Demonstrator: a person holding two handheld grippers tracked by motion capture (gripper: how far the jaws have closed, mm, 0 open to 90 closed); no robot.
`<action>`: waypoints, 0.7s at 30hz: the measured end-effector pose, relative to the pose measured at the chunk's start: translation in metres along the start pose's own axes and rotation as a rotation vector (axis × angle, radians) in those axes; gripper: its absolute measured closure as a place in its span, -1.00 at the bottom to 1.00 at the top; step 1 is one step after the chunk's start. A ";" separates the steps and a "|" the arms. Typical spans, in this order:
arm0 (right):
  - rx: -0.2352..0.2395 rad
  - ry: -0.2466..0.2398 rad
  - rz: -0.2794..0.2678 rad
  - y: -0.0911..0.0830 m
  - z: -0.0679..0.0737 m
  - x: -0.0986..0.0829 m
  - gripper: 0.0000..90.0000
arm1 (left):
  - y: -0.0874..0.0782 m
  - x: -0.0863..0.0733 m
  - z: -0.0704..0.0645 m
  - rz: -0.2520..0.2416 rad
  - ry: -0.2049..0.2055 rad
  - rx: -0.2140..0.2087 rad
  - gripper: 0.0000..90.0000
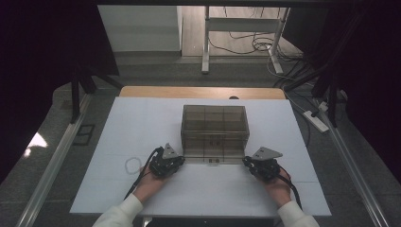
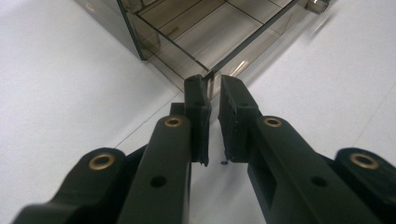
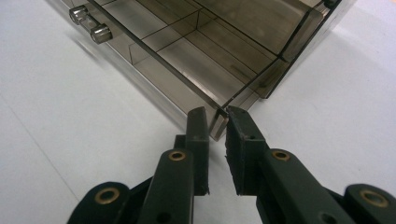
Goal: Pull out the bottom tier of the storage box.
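Two grippers meet the near corners of a smoky transparent box that stands mid-table on the white table top. The left gripper holds its jaws at a narrow gap, tips astride the thin front panel edge at the box's near left corner; whether the pads actually press the plastic cannot be told. The right gripper is likewise nearly closed around the near right corner edge, apparently pinching it or just about to.

The grip is on a thin, slick edge, so a pull could let a pad slide off. If one hand draws harder than the other, the front panel or drawer could skew and jam, or the whole box could drag across the table.

Two small metal knobs on the front are blurred. The box's dark walls make its compartments hard to read, and any contents cannot be made out. A faint ring lies near the left hand; what it is stays unclear.
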State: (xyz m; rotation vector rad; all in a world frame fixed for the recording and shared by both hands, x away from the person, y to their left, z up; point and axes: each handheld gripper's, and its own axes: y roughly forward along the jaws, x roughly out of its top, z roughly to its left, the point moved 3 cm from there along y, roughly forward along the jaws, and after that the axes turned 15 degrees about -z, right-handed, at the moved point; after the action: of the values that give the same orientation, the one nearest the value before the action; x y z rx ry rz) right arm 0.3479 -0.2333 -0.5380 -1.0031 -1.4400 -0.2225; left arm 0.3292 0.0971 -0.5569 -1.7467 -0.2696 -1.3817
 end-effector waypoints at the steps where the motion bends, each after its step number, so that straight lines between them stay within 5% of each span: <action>1: 0.000 -0.001 -0.001 0.000 0.000 0.000 0.75 | 0.000 0.000 0.000 -0.001 -0.001 -0.002 0.81; 21: 0.009 0.008 -0.005 -0.009 0.008 -0.001 0.76 | -0.008 -0.003 -0.005 0.005 -0.007 -0.014 0.82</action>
State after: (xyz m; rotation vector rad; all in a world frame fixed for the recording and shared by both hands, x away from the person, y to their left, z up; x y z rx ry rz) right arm 0.3361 -0.2335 -0.5361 -0.9905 -1.4352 -0.2232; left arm 0.3193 0.0995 -0.5555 -1.7630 -0.2594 -1.3770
